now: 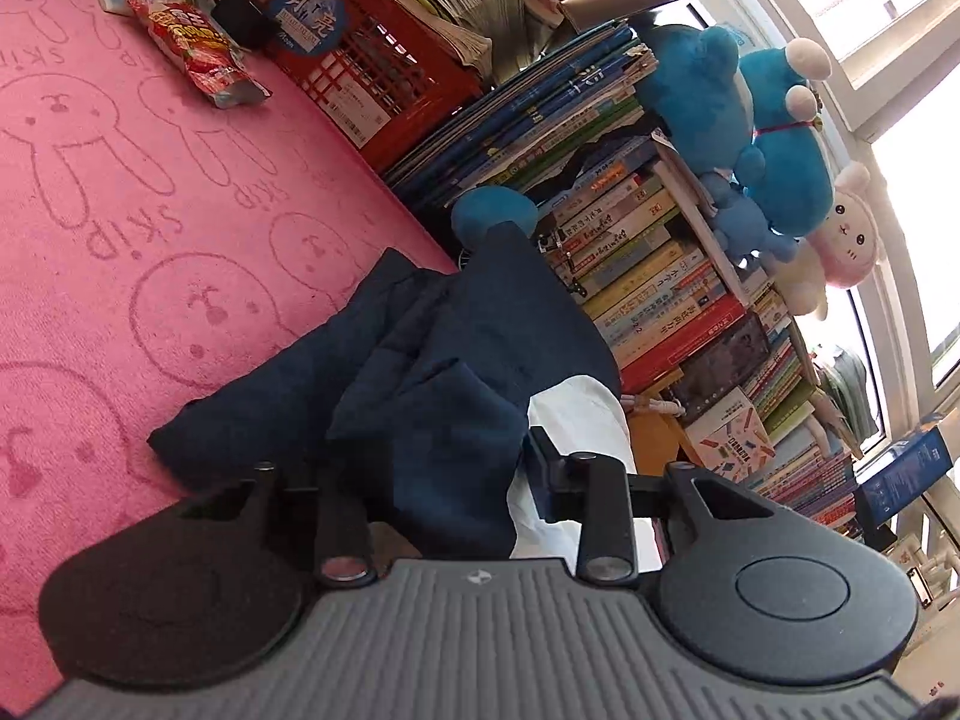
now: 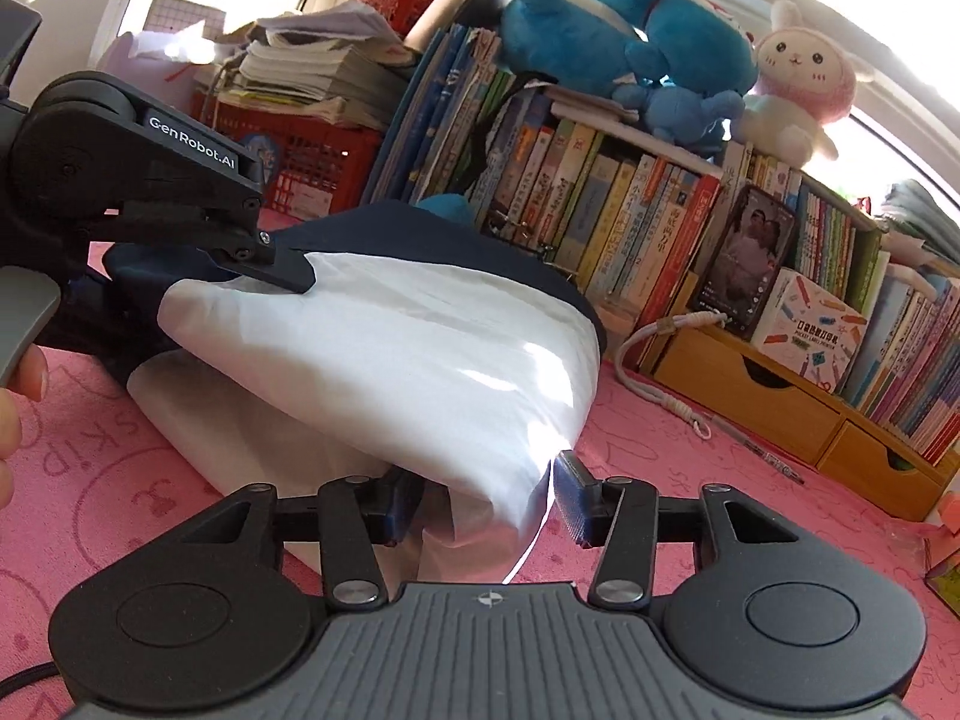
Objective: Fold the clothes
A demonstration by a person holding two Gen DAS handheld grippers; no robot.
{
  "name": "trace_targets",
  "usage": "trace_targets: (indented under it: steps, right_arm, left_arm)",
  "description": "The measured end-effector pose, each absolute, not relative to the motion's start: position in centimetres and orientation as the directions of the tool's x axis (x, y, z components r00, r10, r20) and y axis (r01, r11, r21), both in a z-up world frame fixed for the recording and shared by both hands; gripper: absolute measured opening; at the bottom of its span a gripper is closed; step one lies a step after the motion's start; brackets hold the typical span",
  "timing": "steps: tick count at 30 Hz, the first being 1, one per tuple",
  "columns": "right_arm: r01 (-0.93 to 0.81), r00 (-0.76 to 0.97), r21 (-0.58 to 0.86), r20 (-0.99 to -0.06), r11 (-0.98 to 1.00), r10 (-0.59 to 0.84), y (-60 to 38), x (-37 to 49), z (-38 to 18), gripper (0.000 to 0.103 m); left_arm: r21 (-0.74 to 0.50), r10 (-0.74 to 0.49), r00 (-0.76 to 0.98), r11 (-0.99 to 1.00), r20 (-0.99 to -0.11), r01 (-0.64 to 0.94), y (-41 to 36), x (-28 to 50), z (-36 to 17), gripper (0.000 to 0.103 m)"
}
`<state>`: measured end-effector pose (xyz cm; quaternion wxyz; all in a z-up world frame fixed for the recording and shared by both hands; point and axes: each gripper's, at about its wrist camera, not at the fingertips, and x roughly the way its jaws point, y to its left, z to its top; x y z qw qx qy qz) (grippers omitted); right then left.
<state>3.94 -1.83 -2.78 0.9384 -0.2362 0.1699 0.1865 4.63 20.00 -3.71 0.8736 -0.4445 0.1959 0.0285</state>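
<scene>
Folding barely begun: left gripper (image 2: 288,276) is pinching the bunched navy-white garment (image 2: 420,348); right gripper (image 2: 486,501) is standing part-open around its edge.

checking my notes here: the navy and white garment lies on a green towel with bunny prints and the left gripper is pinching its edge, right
Not quite: the towel is pink, not green, as both wrist views show. The rest stands: it bears bunny prints, the navy and white garment lies on it, and the right wrist view shows the left gripper pinching its edge.
</scene>
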Motion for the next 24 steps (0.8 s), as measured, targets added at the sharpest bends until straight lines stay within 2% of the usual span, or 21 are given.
trace_targets:
  steps: [3,10,14,20,24]
  right_arm:
    - [-0.400,0.890,-0.441,-0.398,0.803,0.224,-1.5,4.0,-3.3,0.078]
    - [-0.400,0.884,-0.440,-0.415,0.804,0.213,-3.9,4.5,-3.5,0.083]
    - [-0.384,0.907,-0.548,-0.372,0.743,0.195,-3.7,3.6,-4.3,0.083]
    - [-0.407,0.896,-0.553,-0.398,0.727,0.198,-3.6,3.8,-4.5,0.087]
    - [-0.392,0.904,-0.580,-0.384,0.714,0.185,-3.0,3.5,-4.8,0.088]
  left_arm:
    - [-0.731,-0.096,0.916,0.638,-0.389,-0.243,20.7,4.2,-3.4,0.014]
    - [-0.636,-0.088,0.898,0.736,-0.432,-0.234,20.8,4.3,-3.3,0.014]
    - [-0.576,-0.092,0.880,0.787,-0.466,-0.222,20.6,4.4,-3.7,0.018]
    - [-0.575,-0.146,0.865,0.797,-0.481,-0.185,21.9,4.5,-4.0,0.019]
    - [-0.575,-0.155,0.858,0.797,-0.490,-0.185,23.4,4.9,-3.5,0.024]
